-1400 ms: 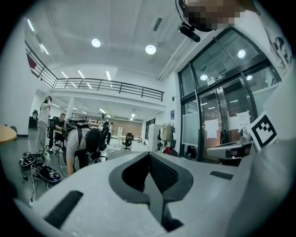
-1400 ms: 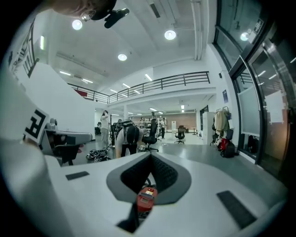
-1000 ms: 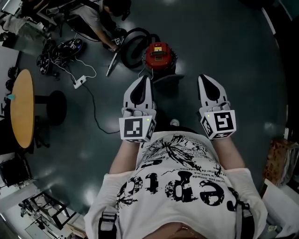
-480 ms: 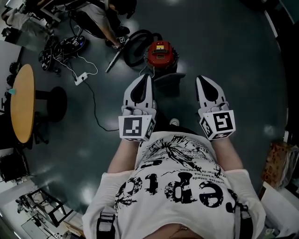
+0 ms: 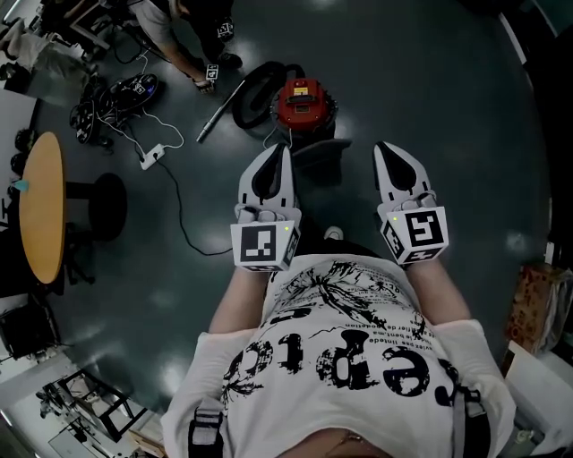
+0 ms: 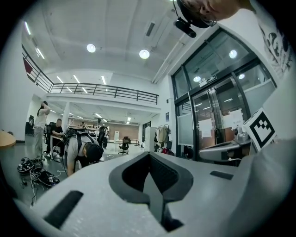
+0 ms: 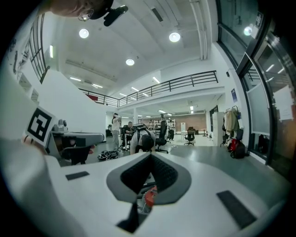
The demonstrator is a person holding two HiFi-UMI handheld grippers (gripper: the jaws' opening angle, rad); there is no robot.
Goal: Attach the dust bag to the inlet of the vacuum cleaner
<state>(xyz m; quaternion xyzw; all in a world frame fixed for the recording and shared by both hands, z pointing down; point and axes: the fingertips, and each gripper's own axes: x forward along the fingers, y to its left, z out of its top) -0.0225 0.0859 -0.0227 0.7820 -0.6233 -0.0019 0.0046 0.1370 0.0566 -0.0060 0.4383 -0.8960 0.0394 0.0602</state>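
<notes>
The red vacuum cleaner (image 5: 304,102) stands on the dark floor ahead of me, its black hose (image 5: 255,82) coiled at its left. A dark flat piece (image 5: 319,154) lies just in front of it; I cannot tell whether it is the dust bag. My left gripper (image 5: 279,150) and right gripper (image 5: 386,148) are held side by side at waist height, pointing level toward the vacuum and well short of it. Both are shut with nothing held. In the right gripper view the red vacuum (image 7: 149,196) shows through the slot between the right gripper's (image 7: 150,155) fingers. The left gripper (image 6: 149,153) faces the open hall.
A person (image 5: 175,25) bends over near the hose and wand (image 5: 218,113) at the upper left. A power strip (image 5: 152,157) with cables, a black stool (image 5: 108,203) and a round wooden table (image 5: 41,207) stand at the left. A cardboard box (image 5: 539,309) sits at the right edge.
Both grippers stay where they were. The person in the background has shifted back toward the upper left, away from the hose.
</notes>
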